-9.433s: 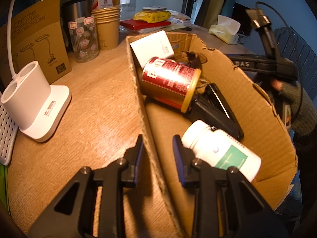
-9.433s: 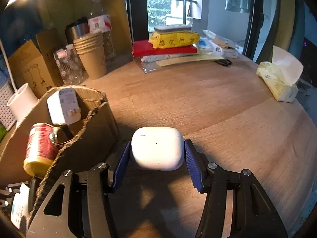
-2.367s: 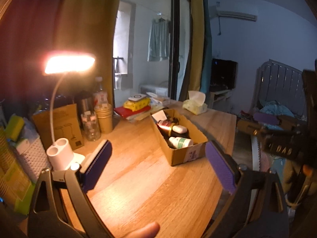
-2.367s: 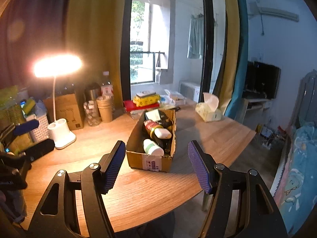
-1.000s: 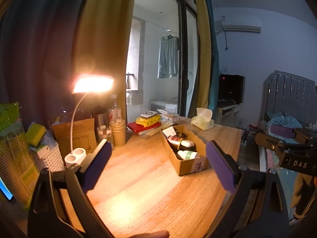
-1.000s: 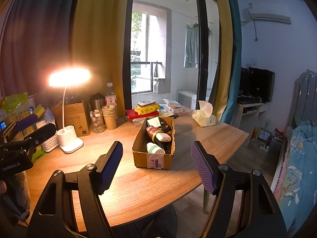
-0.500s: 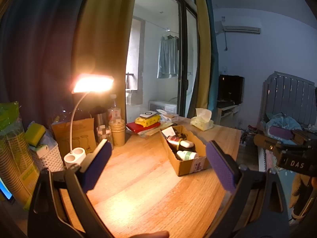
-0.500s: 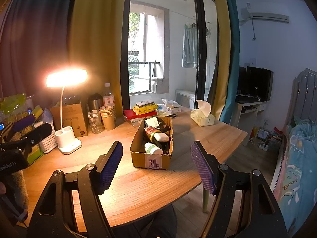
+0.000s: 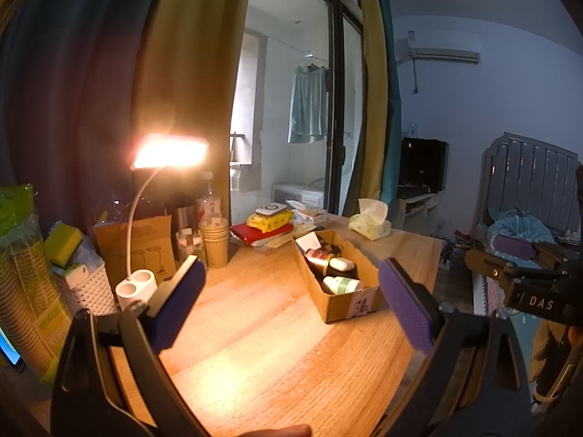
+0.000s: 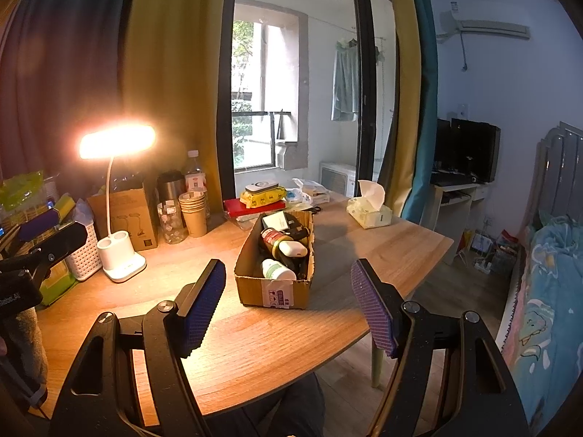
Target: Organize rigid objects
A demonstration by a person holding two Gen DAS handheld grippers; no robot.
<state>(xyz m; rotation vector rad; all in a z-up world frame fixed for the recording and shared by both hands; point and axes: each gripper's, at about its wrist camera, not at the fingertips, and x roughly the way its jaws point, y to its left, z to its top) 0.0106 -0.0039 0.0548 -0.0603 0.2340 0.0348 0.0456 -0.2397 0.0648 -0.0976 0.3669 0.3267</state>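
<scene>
While both grippers hang back off the near edge of the table (image 9: 262, 357), nothing sits between either pair of fingers.

From the left wrist, the left gripper (image 9: 291, 306) has its fingers spread wide and empty. The box (image 9: 349, 302) stands well ahead of the tips, closer to the right finger than the left. In it lie a white bottle (image 9: 340, 284) nearest the tips, a white case (image 9: 340, 264) just behind it, then a red can (image 9: 316, 255) and a white charger (image 9: 308, 242) at the far end. Something black lies among them; I cannot tell what. The lamp (image 9: 136, 287) stands beyond the left finger, with cups (image 9: 215, 244) farther on. The right gripper (image 9: 524, 291) shows off past the right finger.

From the right wrist, the right gripper (image 10: 288, 306) is likewise spread and holds nothing. The box (image 10: 271, 293) sits dead ahead between the two fingers, well clear of the tips, its labelled end facing them. The bottle (image 10: 278, 271) and case (image 10: 293, 249) lie on top. The left gripper (image 10: 47, 244) shows out past the left finger.

With all the loose pieces in the box, the sorting looks about finished to me. Should anything want shifting, the bottle and case are light, hard and smooth, likely to slip, so I would pinch them across the middle of their width. The can looks heavier and would roll; take it across the barrel. The box is thin card that would bend under a squeeze; better to grip one wall.
</scene>
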